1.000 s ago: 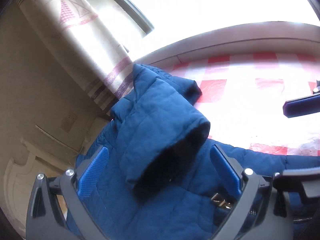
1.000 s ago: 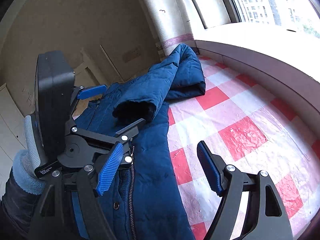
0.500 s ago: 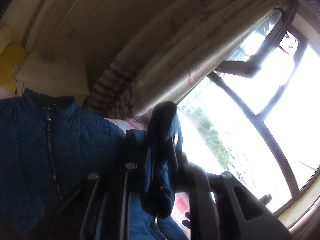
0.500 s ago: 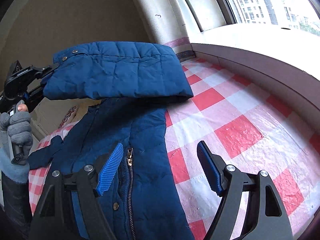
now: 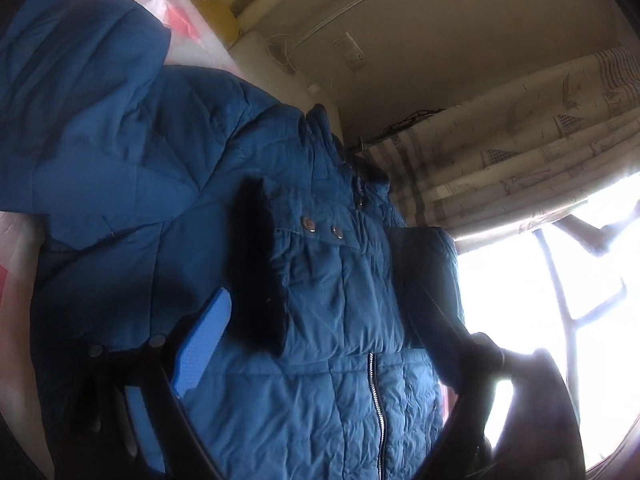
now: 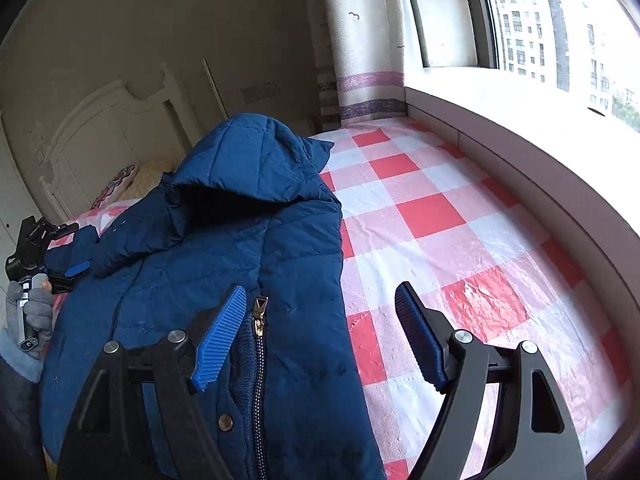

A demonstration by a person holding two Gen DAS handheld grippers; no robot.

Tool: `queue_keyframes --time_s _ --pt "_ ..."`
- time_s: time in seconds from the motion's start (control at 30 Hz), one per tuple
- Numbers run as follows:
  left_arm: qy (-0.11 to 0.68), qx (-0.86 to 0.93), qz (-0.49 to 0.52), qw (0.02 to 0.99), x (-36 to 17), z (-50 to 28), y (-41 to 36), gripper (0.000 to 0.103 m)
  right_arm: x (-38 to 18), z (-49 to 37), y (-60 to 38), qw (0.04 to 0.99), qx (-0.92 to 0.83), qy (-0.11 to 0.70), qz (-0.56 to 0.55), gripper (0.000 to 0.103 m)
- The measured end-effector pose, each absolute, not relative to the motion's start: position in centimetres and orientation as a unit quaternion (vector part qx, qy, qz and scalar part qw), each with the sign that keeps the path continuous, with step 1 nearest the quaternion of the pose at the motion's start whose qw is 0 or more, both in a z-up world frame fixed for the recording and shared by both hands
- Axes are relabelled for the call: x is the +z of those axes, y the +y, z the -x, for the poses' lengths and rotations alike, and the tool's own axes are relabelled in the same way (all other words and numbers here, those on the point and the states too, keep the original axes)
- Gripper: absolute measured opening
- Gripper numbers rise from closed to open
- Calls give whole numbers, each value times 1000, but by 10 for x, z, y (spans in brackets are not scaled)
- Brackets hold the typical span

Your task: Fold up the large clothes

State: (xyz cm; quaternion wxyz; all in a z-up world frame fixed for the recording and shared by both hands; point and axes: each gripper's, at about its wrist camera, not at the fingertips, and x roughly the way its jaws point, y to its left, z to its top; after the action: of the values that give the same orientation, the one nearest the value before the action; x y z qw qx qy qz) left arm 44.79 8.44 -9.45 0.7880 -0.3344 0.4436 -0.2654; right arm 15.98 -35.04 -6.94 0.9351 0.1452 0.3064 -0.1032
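Jacket: the blue quilted jacket (image 6: 224,264) lies front-up on the checked cover (image 6: 432,216) of the bed, zipped, its hood towards the headboard (image 6: 100,136)
Sleeve: one sleeve (image 5: 320,272) is laid across the jacket's chest, its dark cuff (image 5: 256,264) over the zip line, two snaps showing on the tab
Left gripper: the left gripper (image 6: 60,256) sits at the jacket's far shoulder edge, on the side away from the window (image 6: 560,28); its jaws look parted in its own view, one blue pad (image 5: 200,348) bare beside the cuff, the other finger lost in glare, so I judge it open with nothing in it
Right gripper: the right gripper (image 6: 320,340) hovers over the jacket's hem, jaws wide, one pad above the zip pull (image 6: 260,308), the other over bare cover on the window side
Step in hand: I judge the sleeve fold is being set down and smoothed
Doing it well: keep the sleeve flat and square to the jacket's side seam, press the puffy quilting so it does not spring up, then match the other sleeve on top of it
Risk: slick padded fabric on a plastic-looking cover may slide when the jacket is pulled
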Motion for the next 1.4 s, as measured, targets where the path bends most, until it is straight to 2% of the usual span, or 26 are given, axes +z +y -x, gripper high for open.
queue_keyframes --time_s 0.1,0.2,0.23,0.3,0.33,0.37,0.5,0.6,0.7,0.73,0.77,0.83,0.9,0.93,1.0,1.07,1.17,1.33,1.4 --pt "454 -255 304 797 -91 -447 63 90 -52 -181 -340 943 -99 301 -106 83" --pt "483 -236 265 801 -96 -448 54 90 -46 -213 -334 944 -105 302 -82 84" --pt "492 -233 247 801 -98 -449 44 86 -48 -225 -333 942 -107 306 -81 84" --pt "494 -205 190 824 -98 -445 28 55 -57 -249 -334 936 -120 320 -80 84" --pt "495 -201 177 826 -98 -446 23 29 -63 -260 -333 932 -130 330 -77 84" --pt "484 -210 187 829 -93 -442 26 16 -71 -270 -333 928 -136 340 -75 84" --pt "382 -216 231 868 -38 -412 68 14 -99 -288 -341 907 -148 386 -83 83" --pt "339 -176 244 891 -11 -399 110 14 -99 -282 -354 907 -155 374 -117 85" --pt "376 -157 191 893 -20 -407 115 21 -102 -285 -352 905 -152 382 -114 85" --pt "390 -131 164 897 -26 -408 113 37 -102 -286 -351 905 -151 383 -110 85" --pt "397 -102 136 902 -32 -408 111 63 -102 -286 -350 906 -149 382 -109 85" --pt "376 -42 99 920 -36 -398 111 78 -101 -283 -351 907 -150 377 -115 85" --pt "348 -5 87 933 -33 -386 113 79 -99 -278 -354 910 -154 365 -124 85" --pt "336 -3 90 938 -29 -381 114 82 -95 -274 -355 914 -154 353 -129 84" --pt "323 -26 80 943 -19 -380 102 87 -84 -270 -353 924 -144 331 -123 77" --pt "326 -45 42 943 -17 -388 77 91 -71 -278 -345 933 -129 322 -98 73" --pt "357 -50 0 933 -30 -416 38 93 -52 -303 -332 939 -104 317 -77 72" --pt "438 -21 -40 898 -91 -450 12 93 -75 -363 -313 917 -64 390 -43 72" --pt "436 -20 -58 898 -110 -452 8 96 -98 -376 -312 899 -60 432 -27 73"
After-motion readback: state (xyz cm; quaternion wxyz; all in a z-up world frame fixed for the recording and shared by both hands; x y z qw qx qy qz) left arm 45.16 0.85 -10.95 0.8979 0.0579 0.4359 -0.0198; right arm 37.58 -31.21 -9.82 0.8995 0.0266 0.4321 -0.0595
